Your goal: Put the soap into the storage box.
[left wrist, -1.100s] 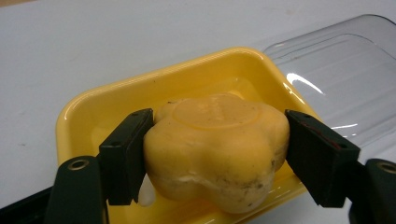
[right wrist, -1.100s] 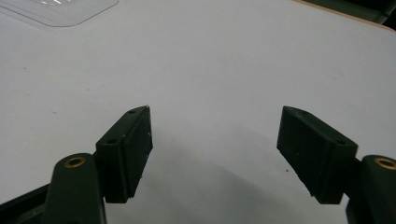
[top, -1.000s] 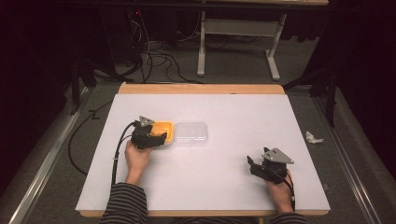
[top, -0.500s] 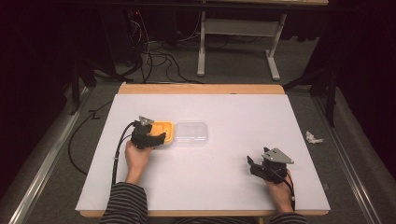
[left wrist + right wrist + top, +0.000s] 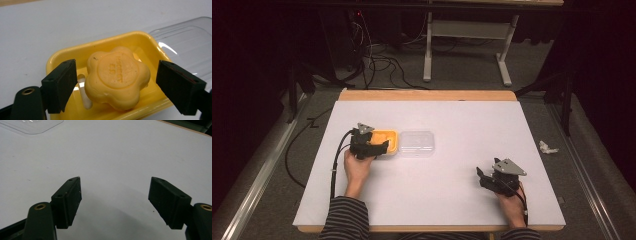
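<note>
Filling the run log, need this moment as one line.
left tool: jaws just opened, apart from soap | soap: in yellow dish | clear lid: beside dish | right tool: open, idle

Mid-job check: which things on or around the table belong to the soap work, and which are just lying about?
In the job:
orange soap
yellow soap dish
clear lid
left claw, jaws just opened, soap between them untouched

Lying about:
crumpled white scrap on the floor
floor cables
right claw, open over bare table
</note>
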`<action>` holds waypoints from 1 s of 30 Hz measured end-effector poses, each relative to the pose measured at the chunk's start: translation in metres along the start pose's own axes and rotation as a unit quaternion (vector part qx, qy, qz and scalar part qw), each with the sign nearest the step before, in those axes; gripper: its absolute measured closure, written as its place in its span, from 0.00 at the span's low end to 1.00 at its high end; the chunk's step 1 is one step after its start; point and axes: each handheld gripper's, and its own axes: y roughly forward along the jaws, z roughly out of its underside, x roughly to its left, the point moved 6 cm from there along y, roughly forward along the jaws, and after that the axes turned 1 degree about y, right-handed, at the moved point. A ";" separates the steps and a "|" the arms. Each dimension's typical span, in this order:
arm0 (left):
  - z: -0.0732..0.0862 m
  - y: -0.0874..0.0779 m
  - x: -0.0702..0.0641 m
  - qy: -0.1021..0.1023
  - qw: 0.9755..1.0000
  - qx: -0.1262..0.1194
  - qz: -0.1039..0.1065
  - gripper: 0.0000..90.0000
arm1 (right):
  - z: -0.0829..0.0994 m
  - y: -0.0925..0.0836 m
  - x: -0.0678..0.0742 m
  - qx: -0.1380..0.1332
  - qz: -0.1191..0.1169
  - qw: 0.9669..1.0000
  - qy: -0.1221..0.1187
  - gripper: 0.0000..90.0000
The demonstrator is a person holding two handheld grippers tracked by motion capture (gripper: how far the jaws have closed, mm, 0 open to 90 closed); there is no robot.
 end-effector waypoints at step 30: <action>-0.008 -0.040 -0.033 -0.003 0.997 -0.026 0.066 0.20 | 0.000 0.000 0.000 0.001 0.001 1.000 -0.002 0.30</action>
